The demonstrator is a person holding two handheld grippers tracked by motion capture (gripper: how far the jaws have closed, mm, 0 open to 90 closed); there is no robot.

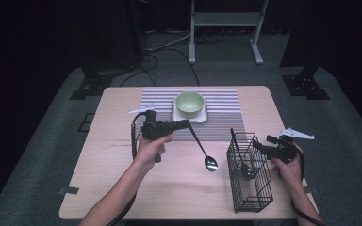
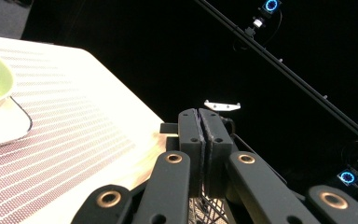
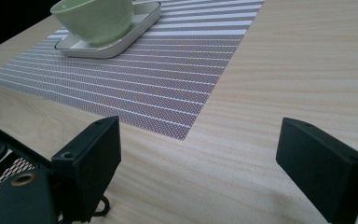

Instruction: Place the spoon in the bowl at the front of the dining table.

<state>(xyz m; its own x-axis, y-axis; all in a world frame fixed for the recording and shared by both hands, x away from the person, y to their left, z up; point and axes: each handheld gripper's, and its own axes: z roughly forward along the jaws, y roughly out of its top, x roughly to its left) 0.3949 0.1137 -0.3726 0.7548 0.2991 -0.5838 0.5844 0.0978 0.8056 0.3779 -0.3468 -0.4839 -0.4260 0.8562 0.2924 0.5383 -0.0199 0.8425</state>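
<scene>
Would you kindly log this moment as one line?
left gripper: shut on spoon | right gripper: open, beside basket

Light: table (image 1: 179, 179) brightly lit from above, surroundings nearly black.
Glare: placemat (image 2: 51, 140) left of the left gripper's jaws washes out.
Focus: right gripper's jaws sharp, bowl (image 3: 95, 18) beyond softer.

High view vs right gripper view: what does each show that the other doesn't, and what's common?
High view: the left gripper shut on a long metal spoon, and another utensil standing in the black wire basket. Right gripper view: the right gripper close up, fingers wide open over bare wood. Shared: pale green bowl on a white square plate, striped grey placemat, light wooden table, part of the basket.
</scene>
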